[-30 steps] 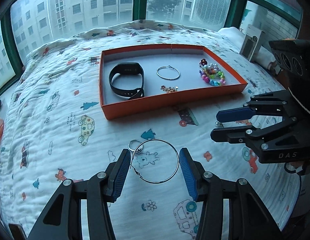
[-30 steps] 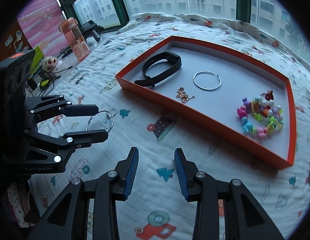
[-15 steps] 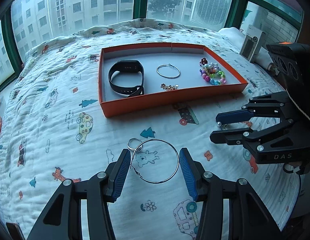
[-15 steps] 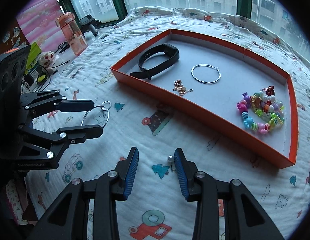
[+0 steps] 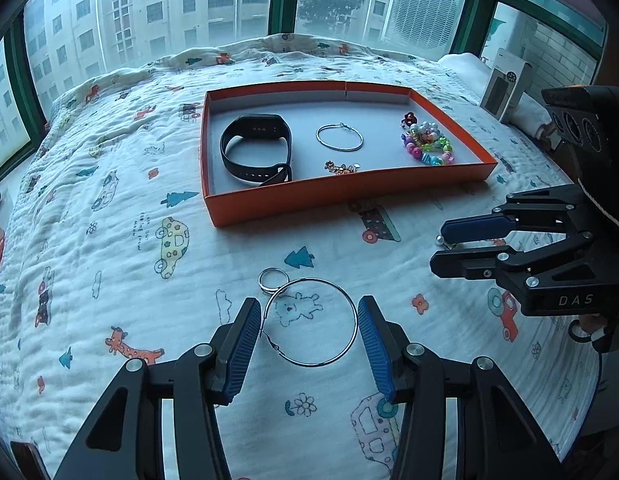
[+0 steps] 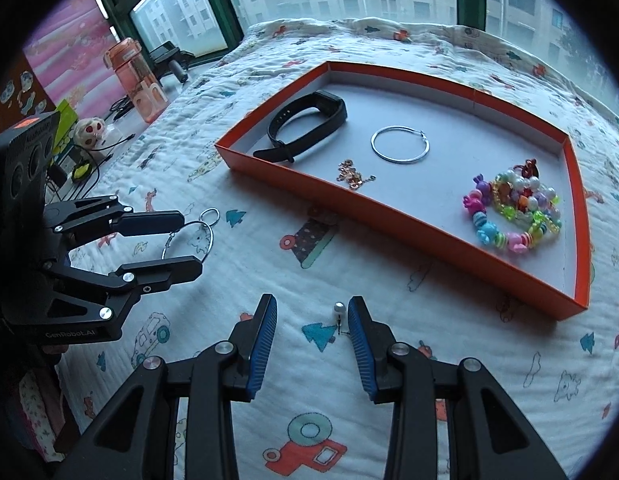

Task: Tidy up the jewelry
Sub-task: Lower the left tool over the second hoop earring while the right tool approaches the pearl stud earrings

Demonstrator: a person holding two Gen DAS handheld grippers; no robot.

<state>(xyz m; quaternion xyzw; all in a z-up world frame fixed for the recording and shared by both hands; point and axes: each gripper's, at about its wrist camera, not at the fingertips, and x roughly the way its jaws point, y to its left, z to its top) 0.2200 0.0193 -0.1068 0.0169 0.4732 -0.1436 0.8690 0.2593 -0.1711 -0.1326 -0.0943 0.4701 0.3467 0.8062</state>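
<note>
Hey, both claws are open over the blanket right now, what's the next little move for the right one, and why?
Probably ease the right claw slightly right, then close it on the small pearl stud earring. The stud lies on the printed quilt between the open fingers, close to the right-hand blue pad, outside the orange cardboard tray holding the other jewelry.

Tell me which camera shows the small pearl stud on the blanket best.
The right wrist view: the pearl stud lies in plain sight on the blanket between the open right gripper fingers, close to the right finger. In the left wrist view the stud is only a small bead at that gripper's tip.
</note>
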